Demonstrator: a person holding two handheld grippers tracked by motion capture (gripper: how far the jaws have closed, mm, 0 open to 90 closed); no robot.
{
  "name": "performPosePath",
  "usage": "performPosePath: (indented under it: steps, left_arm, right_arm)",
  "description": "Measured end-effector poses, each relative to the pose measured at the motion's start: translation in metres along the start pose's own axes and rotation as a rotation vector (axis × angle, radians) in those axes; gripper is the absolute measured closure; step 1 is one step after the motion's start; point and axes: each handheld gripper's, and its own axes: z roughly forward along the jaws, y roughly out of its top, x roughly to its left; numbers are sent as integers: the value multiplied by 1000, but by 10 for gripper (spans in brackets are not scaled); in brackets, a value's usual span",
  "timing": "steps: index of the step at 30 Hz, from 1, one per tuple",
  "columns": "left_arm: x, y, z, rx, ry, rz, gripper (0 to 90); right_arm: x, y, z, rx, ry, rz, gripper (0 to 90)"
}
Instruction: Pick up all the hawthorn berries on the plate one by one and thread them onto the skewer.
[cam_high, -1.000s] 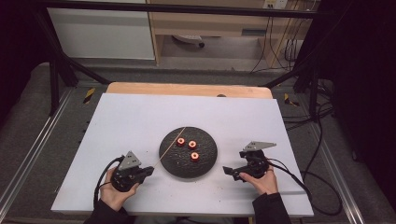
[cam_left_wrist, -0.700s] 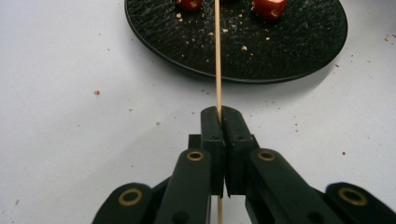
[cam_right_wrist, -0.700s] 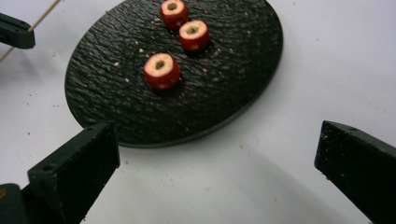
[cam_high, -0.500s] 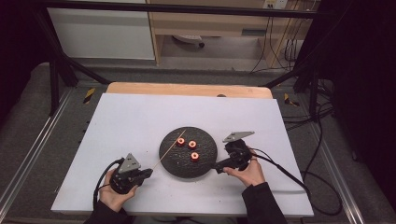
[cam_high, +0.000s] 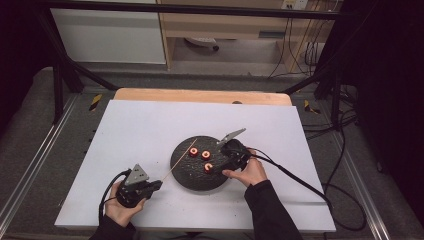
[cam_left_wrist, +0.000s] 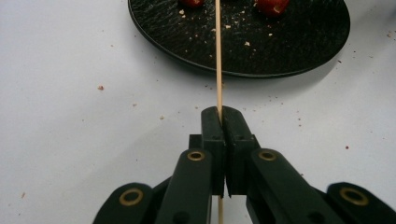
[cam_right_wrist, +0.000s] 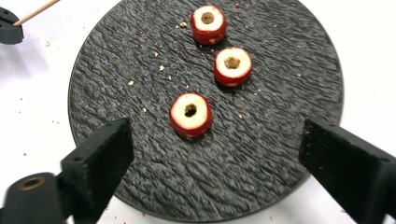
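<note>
No readable text, labels or numbers anywhere

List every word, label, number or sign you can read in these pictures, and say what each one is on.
None can be read: the black plate, the three red cored fruit pieces, the wooden skewer, the white table and both grippers carry no lettering.
The yellow-and-black floor markers show stripes, no words.

Plate (cam_right_wrist: 280, 60): black, matt, rough rippled slate-like face w/ pale crumbs. Skewer (cam_left_wrist: 218, 56): thin pale wood, smooth. 3 fruit rings (cam_right_wrist: 190, 114): glossy red skin, pale matt cut faces. Table (cam_high: 135, 125): white, smooth, matt top; bare wood strip at far edge. Left gripper (cam_left_wrist: 223, 126): matt black plastic jaws w/ brass-look rivets. Right gripper (cam_right_wrist: 212, 154): pads black, slightly grainy, matt.
</note>
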Motion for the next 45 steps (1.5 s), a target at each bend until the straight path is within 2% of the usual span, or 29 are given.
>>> performPosePath:
  steps: [9, 13, 19, 27, 38, 45]
  left_arm:
    - [1, 0, -1, -3, 2, 3, 882]
    - [1, 0, 0, 0, 2, 3, 881]
    - [1, -1, 0, 2, 2, 1, 881]
    - [2, -1, 0, 6, 3, 0, 881]
    - [1, -1, 1, 8, 3, 2, 882]
    - [1, -1, 1, 8, 3, 4, 881]
  right_arm:
    - [4, 17, 14, 94, 33, -29, 236]
    - [5, 21, 22, 140, 31, -49, 278]
    - [3, 26, 32, 177, 56, -54, 385]
    - [5, 31, 39, 236, 69, -87, 496]
    - [5, 33, 45, 278, 82, -96, 593]
    - [4, 33, 47, 277, 86, -88, 601]
